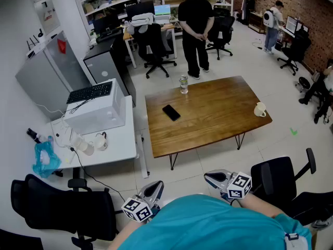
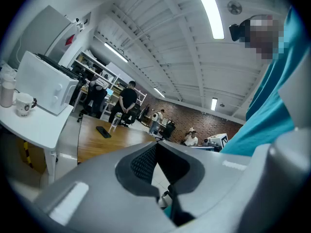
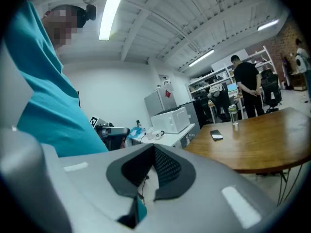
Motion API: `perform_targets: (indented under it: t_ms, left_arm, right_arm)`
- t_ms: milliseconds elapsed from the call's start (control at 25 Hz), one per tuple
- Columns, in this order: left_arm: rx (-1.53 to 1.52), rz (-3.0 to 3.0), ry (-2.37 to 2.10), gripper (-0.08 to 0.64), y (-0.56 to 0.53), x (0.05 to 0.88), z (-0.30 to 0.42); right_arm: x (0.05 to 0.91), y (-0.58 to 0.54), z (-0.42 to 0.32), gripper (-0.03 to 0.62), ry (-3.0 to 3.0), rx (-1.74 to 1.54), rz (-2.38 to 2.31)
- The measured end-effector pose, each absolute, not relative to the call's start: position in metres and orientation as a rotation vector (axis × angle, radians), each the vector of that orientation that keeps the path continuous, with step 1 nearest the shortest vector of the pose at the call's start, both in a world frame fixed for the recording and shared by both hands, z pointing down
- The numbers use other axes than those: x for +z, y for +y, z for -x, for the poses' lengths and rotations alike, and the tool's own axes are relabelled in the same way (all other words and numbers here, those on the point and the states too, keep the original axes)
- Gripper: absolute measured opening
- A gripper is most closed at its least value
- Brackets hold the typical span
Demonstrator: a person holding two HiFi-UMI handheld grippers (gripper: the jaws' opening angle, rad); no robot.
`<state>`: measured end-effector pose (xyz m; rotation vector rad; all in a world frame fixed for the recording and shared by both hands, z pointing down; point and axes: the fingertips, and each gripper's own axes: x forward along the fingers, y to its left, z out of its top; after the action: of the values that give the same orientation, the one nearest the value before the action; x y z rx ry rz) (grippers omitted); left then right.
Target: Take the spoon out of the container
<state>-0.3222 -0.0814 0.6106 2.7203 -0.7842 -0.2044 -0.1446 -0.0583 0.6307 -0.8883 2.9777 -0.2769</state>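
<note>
No spoon shows in any view. A cream cup (image 1: 259,109) stands at the right edge of the wooden table (image 1: 208,120); what is inside it cannot be made out. A clear bottle (image 1: 183,84) stands at the far edge and a black phone (image 1: 171,112) lies near the left end. My left gripper (image 1: 155,186) and right gripper (image 1: 209,177) are held close to my body, well short of the table. In the left gripper view the left gripper (image 2: 156,143) has its jaws together and empty. The right gripper (image 3: 154,147) looks the same in its own view.
A white desk (image 1: 117,146) at my left carries a microwave (image 1: 96,111), a keyboard (image 1: 89,92) and mugs (image 1: 100,141). Black office chairs (image 1: 62,208) (image 1: 281,184) stand on either side of me. A person (image 1: 195,25) stands beyond the table.
</note>
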Motion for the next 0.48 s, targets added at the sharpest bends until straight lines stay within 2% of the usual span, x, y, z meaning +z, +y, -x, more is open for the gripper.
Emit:
perform_targets:
  t_ms: [240,480]
  left_arm:
    - [-0.171,-2.799,-0.718,0.0,-0.097,0.605,0.248]
    - [-0.134,-2.841,-0.559,0.0,-0.106,0.602,0.13]
  right_arm:
    - [0.626,-0.068,0.075,0.002,2.933,-0.247,0.941]
    - [0.626,-0.059,-0.034,0.002,2.857,-0.214,1.106]
